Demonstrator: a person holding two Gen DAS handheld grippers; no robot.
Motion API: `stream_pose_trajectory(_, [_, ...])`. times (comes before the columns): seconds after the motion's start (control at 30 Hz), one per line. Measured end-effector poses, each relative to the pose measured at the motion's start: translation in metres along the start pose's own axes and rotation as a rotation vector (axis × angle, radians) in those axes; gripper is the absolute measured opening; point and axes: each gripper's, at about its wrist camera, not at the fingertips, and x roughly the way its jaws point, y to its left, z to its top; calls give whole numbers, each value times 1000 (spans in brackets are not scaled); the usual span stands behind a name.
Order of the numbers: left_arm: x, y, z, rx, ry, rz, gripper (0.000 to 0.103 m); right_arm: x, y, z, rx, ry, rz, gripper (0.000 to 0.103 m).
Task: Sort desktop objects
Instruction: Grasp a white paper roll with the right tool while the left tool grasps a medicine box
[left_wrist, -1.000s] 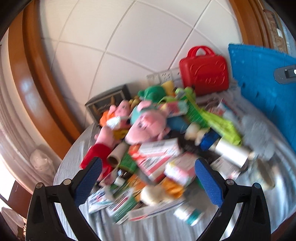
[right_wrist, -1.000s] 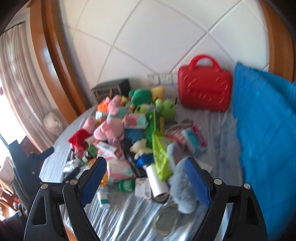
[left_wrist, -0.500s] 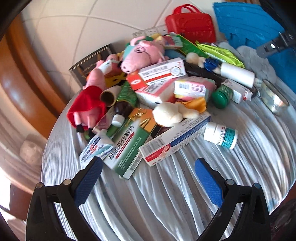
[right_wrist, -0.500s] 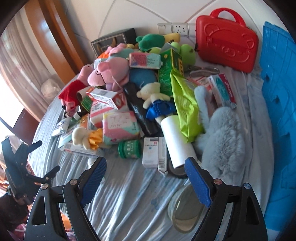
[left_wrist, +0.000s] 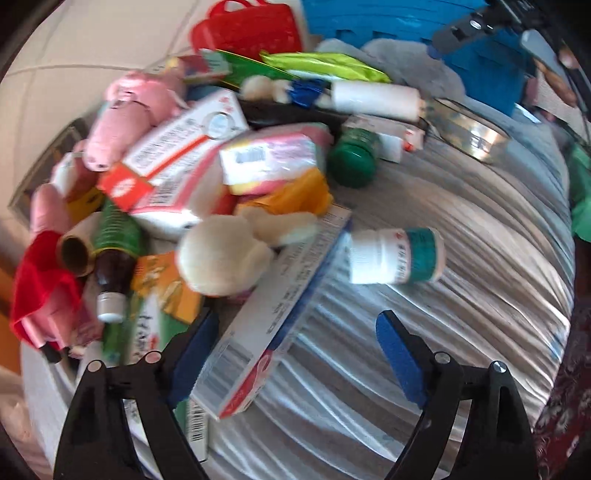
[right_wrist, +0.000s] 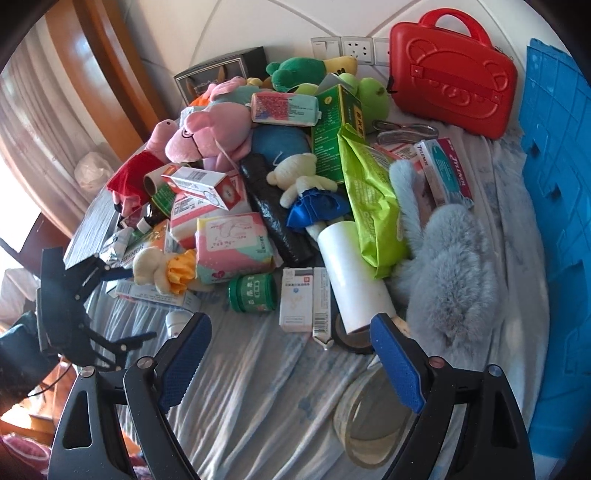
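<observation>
A pile of toys, medicine boxes and bottles covers the cloth-covered table. In the left wrist view my left gripper (left_wrist: 295, 354) is open low over the table, its fingers either side of the near end of a long white, blue and red box (left_wrist: 273, 325). A cream plush (left_wrist: 225, 254) and a white pill bottle with a teal cap (left_wrist: 395, 256) lie just beyond. My right gripper (right_wrist: 291, 358) is open and empty above bare cloth, short of a white medicine box (right_wrist: 295, 299), a green jar (right_wrist: 253, 293) and a white roll (right_wrist: 352, 273).
A red case (right_wrist: 450, 70) stands at the back wall. A blue crate (right_wrist: 557, 206) lines the right side. A clear tape roll (right_wrist: 369, 417) lies near my right gripper. A grey fluffy slipper (right_wrist: 450, 266), pink pig plush (right_wrist: 210, 136) and green pouch (right_wrist: 373, 199) sit in the pile.
Both grippers have moved down and forward toward the pile. My left gripper now straddles the end of the long box; it stays open. The right gripper came slightly closer.
</observation>
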Motion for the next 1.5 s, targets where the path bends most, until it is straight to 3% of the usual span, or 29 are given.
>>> stream_pose_trajectory(0.07, [8, -1, -1, 20, 29, -32, 83, 3, -1, 0, 2, 0, 6, 89])
stream_pose_trajectory(0.2, [13, 13, 0, -103, 56, -117, 62, 11, 1, 0, -20, 6, 29, 89])
stream_pose_trajectory(0.23, [12, 10, 0, -110, 56, -106, 60, 13, 1, 0, -36, 7, 42, 85])
stream_pose_trajectory(0.33, [5, -4, 0, -114, 52, -35, 60, 23, 1, 0, -96, 43, 75, 49])
stream_pose_trajectory(0.6, [0, -19, -9, -282, 43, -22, 60, 50, -24, 20, -145, 104, -3, 50])
stream_pose_trajectory(0.9, [-4, -24, -8, -320, 54, 6, 60, 104, -32, 36, -248, 255, -72, 52])
stream_pose_trajectory(1.03, [-7, -27, -9, -331, 51, 19, 60, 107, -23, 36, -246, 230, -73, 46])
stream_pose_trajectory(1.43, [-33, -28, -21, -380, 33, 59, 26, 54, -5, -3, -160, 133, -3, 46])
stream_pose_trajectory(1.5, [-26, -21, -24, -389, 31, 47, 26, 51, -1, -5, -150, 124, -1, 46])
